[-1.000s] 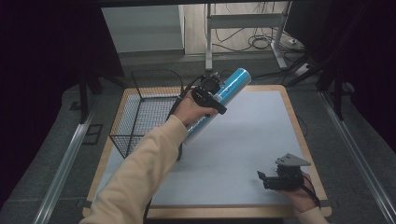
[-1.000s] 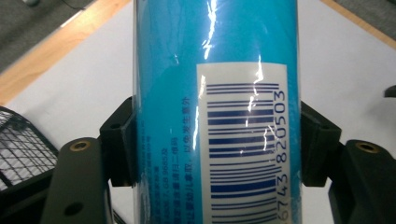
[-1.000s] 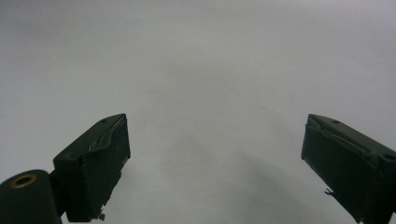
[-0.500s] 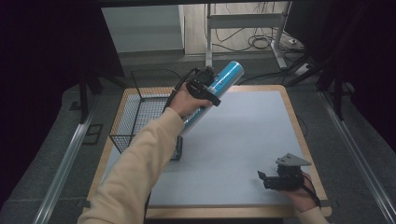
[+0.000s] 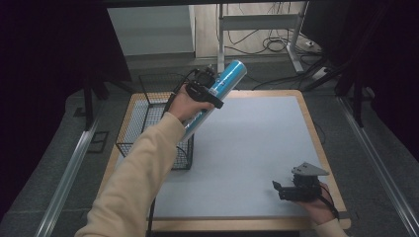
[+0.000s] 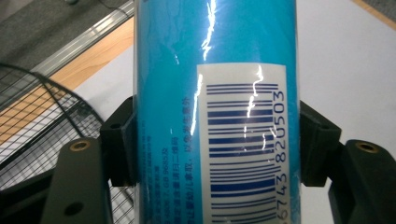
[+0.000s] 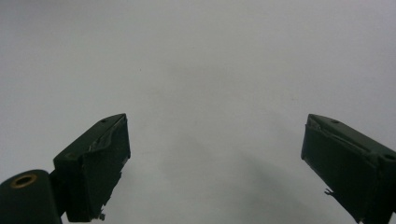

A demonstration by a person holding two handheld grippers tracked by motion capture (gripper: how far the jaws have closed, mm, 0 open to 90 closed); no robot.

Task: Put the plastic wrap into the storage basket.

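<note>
The tall, glossy cyan cylindrical can (image 6: 215,93) carries a white label panel printed with a dark blue barcode, beside which the digits "6743 820503" run along the can's length in the left gripper view; a few lines of small dark characters sit to the left of the panel, too fine to read. The left gripper (image 5: 206,89) has its jaws clamped on either side of this can, the black pads pressing its curved wall at mid-length, so the can is held off the worktop and tilted, its top end pointing up and away from the person. It hangs over the far-left part of the grey-topped, wood-edged worktop (image 5: 257,148), just beside the black wire mesh basket (image 5: 143,123) at the left edge. Against the earlier frames, the can and the left hand now sit slightly farther left and nearer the basket, with the can a little steeper. The right gripper (image 5: 289,190) rests at the near right corner as before, its jaws (image 7: 212,163) spread wide apart over bare grey surface with nothing between them.
</note>
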